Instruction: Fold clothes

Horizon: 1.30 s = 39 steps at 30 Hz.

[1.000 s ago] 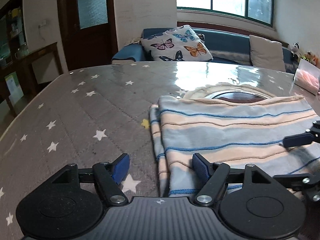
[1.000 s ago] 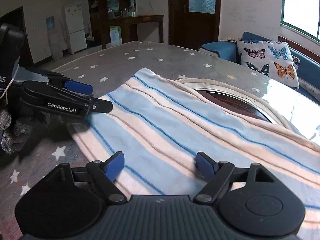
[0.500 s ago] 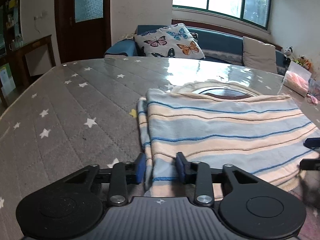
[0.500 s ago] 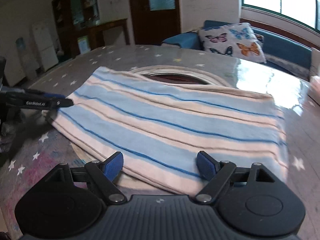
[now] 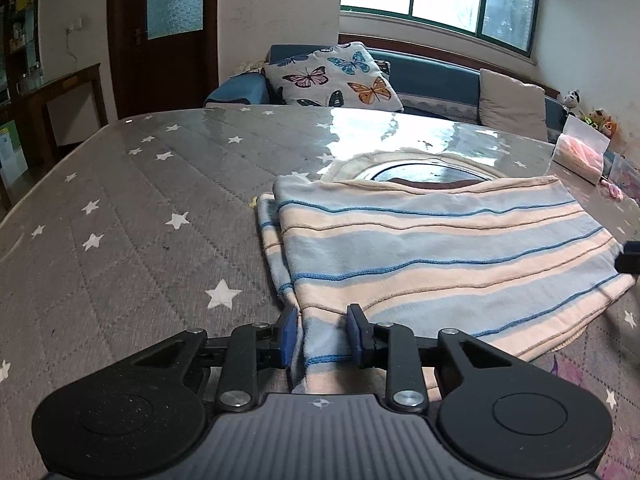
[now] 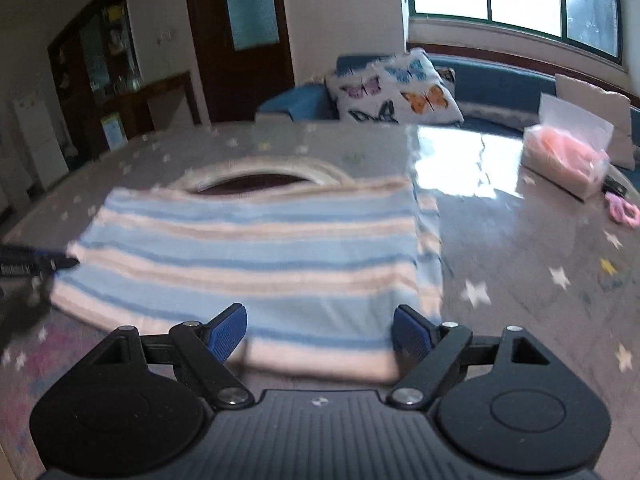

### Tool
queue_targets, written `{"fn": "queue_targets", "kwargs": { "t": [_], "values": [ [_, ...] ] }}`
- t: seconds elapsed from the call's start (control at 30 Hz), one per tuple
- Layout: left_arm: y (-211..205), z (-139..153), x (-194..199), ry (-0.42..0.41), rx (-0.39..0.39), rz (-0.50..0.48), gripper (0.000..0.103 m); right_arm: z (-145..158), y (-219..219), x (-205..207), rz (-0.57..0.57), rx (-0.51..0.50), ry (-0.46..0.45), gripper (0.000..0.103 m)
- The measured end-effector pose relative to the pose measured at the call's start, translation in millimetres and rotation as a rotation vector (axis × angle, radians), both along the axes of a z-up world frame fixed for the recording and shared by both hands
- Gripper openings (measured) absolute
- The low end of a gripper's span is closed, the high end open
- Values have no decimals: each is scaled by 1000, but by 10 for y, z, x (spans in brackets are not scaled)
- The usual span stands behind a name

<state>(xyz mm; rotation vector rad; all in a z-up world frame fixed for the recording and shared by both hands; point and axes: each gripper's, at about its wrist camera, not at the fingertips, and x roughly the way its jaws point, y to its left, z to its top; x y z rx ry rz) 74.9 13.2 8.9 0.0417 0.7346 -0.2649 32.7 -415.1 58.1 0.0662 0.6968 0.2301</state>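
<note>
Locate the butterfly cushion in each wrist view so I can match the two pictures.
Left wrist view: the butterfly cushion sits upper centre, on the blue sofa beyond the table's far edge.
Right wrist view: the butterfly cushion is upper centre-right, on the same sofa, slightly blurred.
Shared landmark: the striped garment lying on the star-patterned table, in front of the cushion in both.

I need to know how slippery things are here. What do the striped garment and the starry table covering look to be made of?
Striped garment: soft knitted or fleecy cloth, matte; it drapes limply and its surface looks fuzzy, with raised stitched lines. Table covering: apparently quilted grey fabric printed with white stars, under a clear glossy sheet, probably plastic; the far part mirrors the window brightly. Likely slick beneath the cloth.
</note>
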Motion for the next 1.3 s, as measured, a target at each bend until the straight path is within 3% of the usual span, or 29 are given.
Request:
{"fn": "queue_targets", "kwargs": {
  "t": [0.17, 0.43, 0.57, 0.63, 0.73, 0.8, 1.13, 1.3],
  "values": [
    [-6, 10, -21, 5, 0, 3, 29, -156, -73, 263, -9, 21, 34, 82],
    [-15, -1, -2, 1, 3, -1, 30, -179, -442, 139, -159, 8, 40, 77],
    [-14, -2, 10, 5, -2, 8, 30, -205, -469, 184, -177, 21, 59, 57],
    [-10, -8, 5, 9, -8, 11, 29, -199, -475, 164, -176, 28, 60, 37],
    [-13, -7, -21, 14, -12, 2, 29, -203, -501, 117, -179, 49, 65, 21],
    [-20, 0, -48, 23, -17, -8, 29, -192, -480, 55, -174, 41, 60, 17],
    [-189, 45, -465, 70, -25, -155, 30, -124, -721, -601, -237, 16, 102, 16],
    [-261, 165, -539, 32, -12, -174, 31, 22, -757, -849, -261, -56, 75, 22]
  ]
}}
